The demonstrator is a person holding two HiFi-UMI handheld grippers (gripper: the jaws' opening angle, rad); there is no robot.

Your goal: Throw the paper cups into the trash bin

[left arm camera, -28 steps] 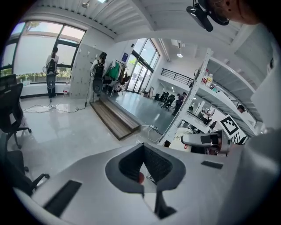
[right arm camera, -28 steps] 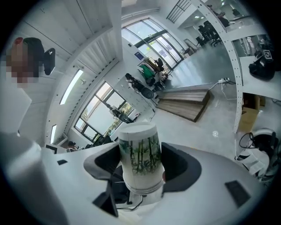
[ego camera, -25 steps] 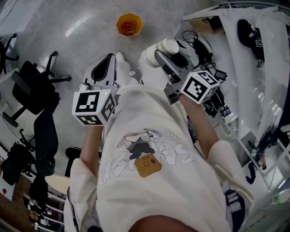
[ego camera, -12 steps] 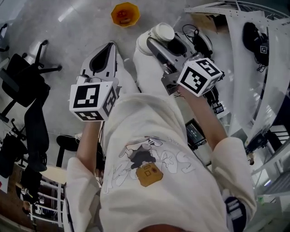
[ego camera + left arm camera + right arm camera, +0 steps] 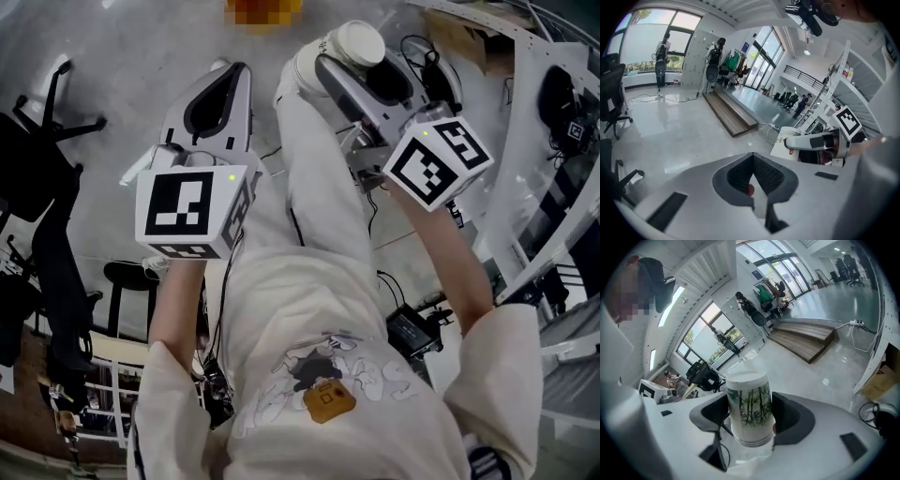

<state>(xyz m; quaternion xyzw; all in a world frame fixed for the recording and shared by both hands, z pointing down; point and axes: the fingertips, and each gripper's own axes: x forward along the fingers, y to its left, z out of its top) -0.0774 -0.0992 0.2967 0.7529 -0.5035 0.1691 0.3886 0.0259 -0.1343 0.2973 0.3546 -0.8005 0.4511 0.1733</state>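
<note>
In the right gripper view, a white paper cup [image 5: 749,406] with green bamboo print stands between the jaws of my right gripper [image 5: 749,414], which is shut on it, the cup's base pointing away. The head view shows that cup [image 5: 360,42] at the top, held by the right gripper [image 5: 361,54]. My left gripper [image 5: 232,70] is shut with nothing between its jaws [image 5: 751,157]. The orange trash bin [image 5: 265,9] sits on the floor at the top edge of the head view, mostly cut off, ahead of both grippers. The cup [image 5: 791,140] also shows from the left gripper view.
Black office chairs [image 5: 37,159] stand at the left. A white shelving rack [image 5: 553,141] with gear fills the right. Cables and a black box [image 5: 412,330] lie on the grey floor. The person's white-trousered leg [image 5: 314,169] is between the grippers.
The orange bin has slid to the top edge of the head view and both grippers sit higher in it. The right gripper still holds the cup; the left stays shut.
</note>
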